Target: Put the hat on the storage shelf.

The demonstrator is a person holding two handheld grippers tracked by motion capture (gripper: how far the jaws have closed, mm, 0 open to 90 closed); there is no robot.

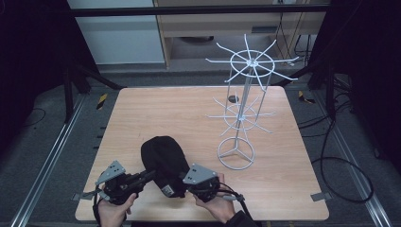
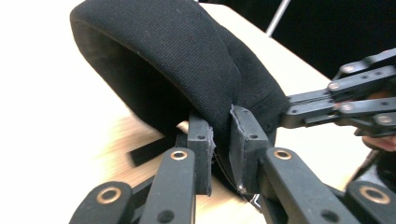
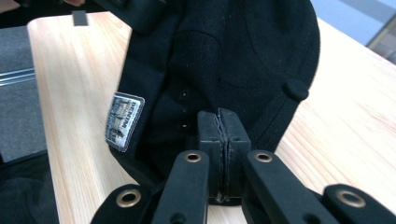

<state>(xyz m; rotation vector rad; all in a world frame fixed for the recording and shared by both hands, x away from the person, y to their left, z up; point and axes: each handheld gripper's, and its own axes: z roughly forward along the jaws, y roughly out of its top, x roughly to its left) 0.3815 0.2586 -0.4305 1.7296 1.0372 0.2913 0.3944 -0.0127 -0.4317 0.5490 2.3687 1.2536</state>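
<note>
Both grippers have the black cap (image 1: pixel 163 163) in hand at the near edge of the table (image 1: pixel 142 109), so the step looks like lifting and carrying it, most likely to the white wire rack (image 1: pixel 243 111) standing well apart on the far right.

The left gripper (image 1: pixel 150 175) comes in from the cap's left. In the left gripper view its 2 jaws stand nearly together with a fold of the cap's fabric (image 2: pixel 224 100) pinched between the pads (image 2: pixel 245 140); the crown bulges up and away beyond them, raised off the wood, and a black strap end (image 2: pixel 149 151) hangs under it.

The right gripper (image 1: pixel 185 181) bites the cap's right side. In the right gripper view its jaws are pressed fully together on a thin layer of cloth near the back seam, just below the eyelets (image 3: pixel 185 94), with a label (image 3: pixel 123 119) to their left and the top button (image 3: pixel 295 88) to their right.

The next move, as I judge it, calls for raising both hands together, keeping the fabric taut between the 2 grips, then carrying the cap over to a prong of the rack without snagging the lower spokes
</note>
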